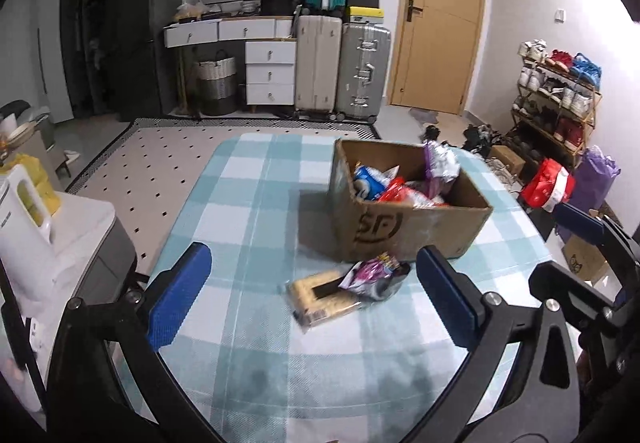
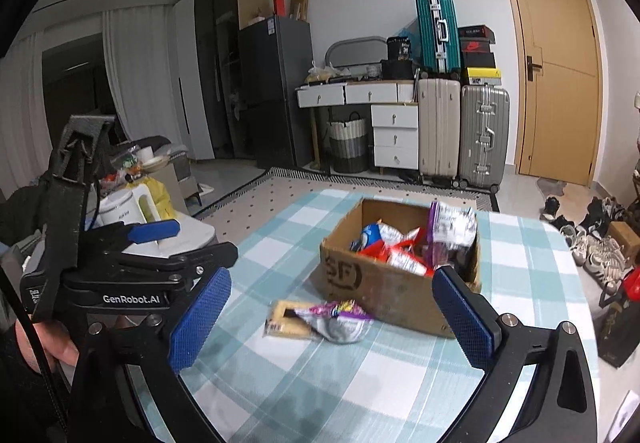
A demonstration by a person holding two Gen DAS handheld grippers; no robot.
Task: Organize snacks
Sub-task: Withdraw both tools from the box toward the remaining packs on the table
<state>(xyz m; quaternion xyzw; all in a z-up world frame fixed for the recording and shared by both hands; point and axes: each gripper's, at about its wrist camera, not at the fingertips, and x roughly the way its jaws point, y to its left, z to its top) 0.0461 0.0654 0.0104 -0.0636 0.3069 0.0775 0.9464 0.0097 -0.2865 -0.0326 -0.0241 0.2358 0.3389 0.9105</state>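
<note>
A brown cardboard box [image 1: 404, 231] [image 2: 384, 295] stands on the blue-checked table [image 1: 256, 203] [image 2: 400, 375] and holds several snack bags, blue, red and purple-silver. In front of the box lie a yellow-tan flat pack [image 1: 320, 301] [image 2: 282, 323] and a purple-silver bag [image 1: 374, 277] [image 2: 338, 321] that partly rests on it. My left gripper [image 1: 314, 301] is open and empty above the table, just short of the two loose snacks. My right gripper [image 2: 332, 317] is open and empty, also facing them. The right gripper also shows at the right edge of the left wrist view [image 1: 580, 263], and the left gripper at the left of the right wrist view [image 2: 160, 239].
A white kettle [image 1: 24, 219] [image 2: 124, 209] stands on a white-grey appliance to the left of the table. Beyond the table are a patterned rug [image 1: 160, 159], drawers, suitcases [image 1: 340, 71] and a door. Shoes and bags crowd the floor on the right [image 1: 552, 183].
</note>
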